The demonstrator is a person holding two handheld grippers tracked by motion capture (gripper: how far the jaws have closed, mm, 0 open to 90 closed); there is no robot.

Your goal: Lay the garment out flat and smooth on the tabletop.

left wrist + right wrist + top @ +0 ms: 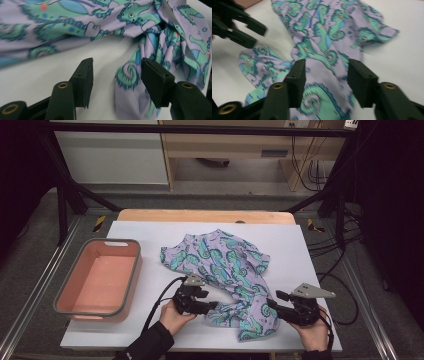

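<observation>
Early going — the shirt [222, 270] lies crumpled on the tabletop [310, 270], basket [75, 305] empty. Left tool [212, 306] and right tool [272, 306] both gape apart at its near edge, nothing gripped yet.

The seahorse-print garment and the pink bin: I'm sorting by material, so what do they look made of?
The garment looks like thin, smooth, matte fabric, possibly a stretchy knit: it drapes and bunches in soft folds. The bin looks like matte pink plastic or silicone with a grey rim; which, I cannot tell.
</observation>
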